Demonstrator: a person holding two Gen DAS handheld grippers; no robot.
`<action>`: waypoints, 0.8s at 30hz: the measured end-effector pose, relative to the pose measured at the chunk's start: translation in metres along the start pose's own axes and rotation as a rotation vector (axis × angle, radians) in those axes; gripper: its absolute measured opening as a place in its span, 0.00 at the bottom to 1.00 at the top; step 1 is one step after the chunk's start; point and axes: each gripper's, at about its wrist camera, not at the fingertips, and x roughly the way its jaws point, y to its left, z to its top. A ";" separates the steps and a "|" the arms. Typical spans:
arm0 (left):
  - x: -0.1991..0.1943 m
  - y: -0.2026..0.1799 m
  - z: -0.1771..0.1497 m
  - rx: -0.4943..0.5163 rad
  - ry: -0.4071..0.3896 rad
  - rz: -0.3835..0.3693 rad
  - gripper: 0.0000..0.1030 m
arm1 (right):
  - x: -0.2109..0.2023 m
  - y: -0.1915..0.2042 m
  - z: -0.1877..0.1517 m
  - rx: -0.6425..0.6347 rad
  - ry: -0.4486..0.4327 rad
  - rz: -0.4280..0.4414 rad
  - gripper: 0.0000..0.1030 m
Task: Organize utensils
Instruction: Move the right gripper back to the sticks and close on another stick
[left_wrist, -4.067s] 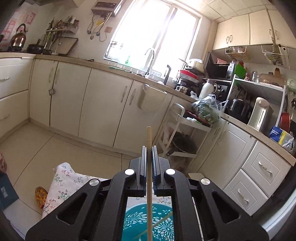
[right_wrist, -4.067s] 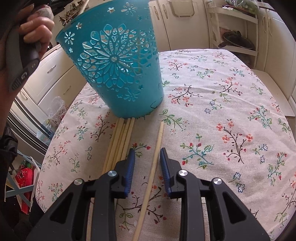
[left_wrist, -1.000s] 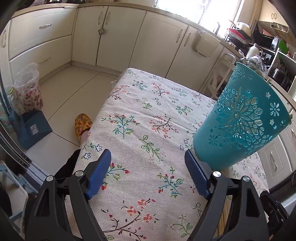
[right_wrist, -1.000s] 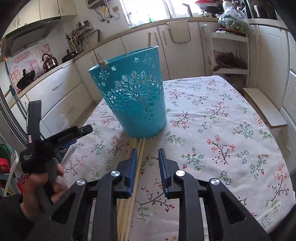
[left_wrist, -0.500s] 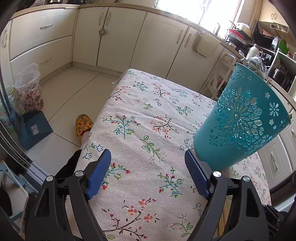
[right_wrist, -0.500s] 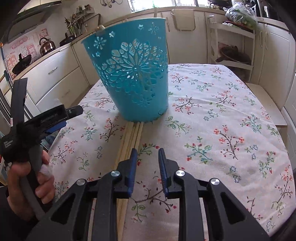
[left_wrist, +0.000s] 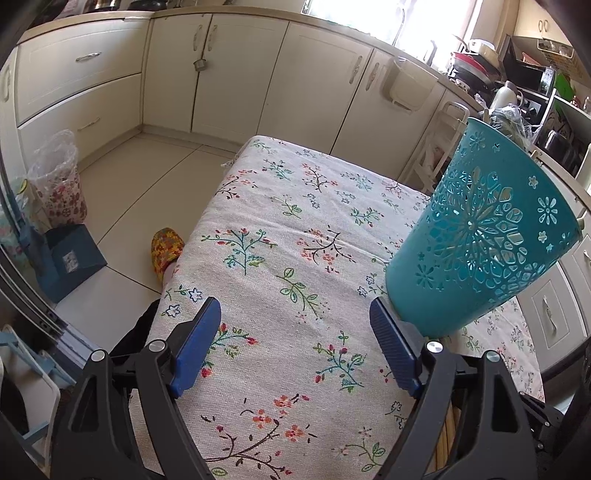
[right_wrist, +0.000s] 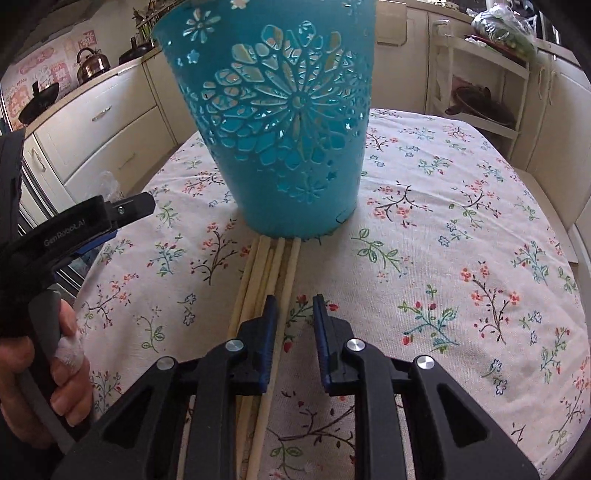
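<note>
A teal cut-out basket (right_wrist: 284, 122) stands on the floral tablecloth (right_wrist: 443, 229); it also shows at the right of the left wrist view (left_wrist: 480, 240). Several wooden chopsticks (right_wrist: 266, 273) lie side by side on the cloth, running from the basket's base toward me. My right gripper (right_wrist: 293, 308) is open and empty, low over the chopsticks, with its left finger above the rightmost ones. My left gripper (left_wrist: 295, 321) is wide open and empty, over the cloth left of the basket; it shows from the side in the right wrist view (right_wrist: 122, 210).
Cream kitchen cabinets (left_wrist: 221, 74) run along the far walls. A bagged bin (left_wrist: 59, 177) and a blue box (left_wrist: 70, 258) sit on the floor left of the table. A white rack (right_wrist: 480, 85) stands beyond the table's far corner.
My right gripper has moved forward and down toward the chopsticks and the basket. Since about four seconds ago my left gripper has let go of a chopstick, opened wide and come down beside the basket.
</note>
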 end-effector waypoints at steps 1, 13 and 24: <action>0.000 -0.001 0.000 0.005 0.001 0.000 0.77 | 0.000 0.000 0.000 -0.004 0.002 -0.009 0.14; 0.004 -0.081 -0.035 0.327 0.144 -0.004 0.77 | -0.019 -0.048 -0.012 0.104 0.040 -0.031 0.06; 0.013 -0.094 -0.038 0.351 0.192 0.030 0.77 | -0.021 -0.047 -0.013 0.124 0.039 0.002 0.06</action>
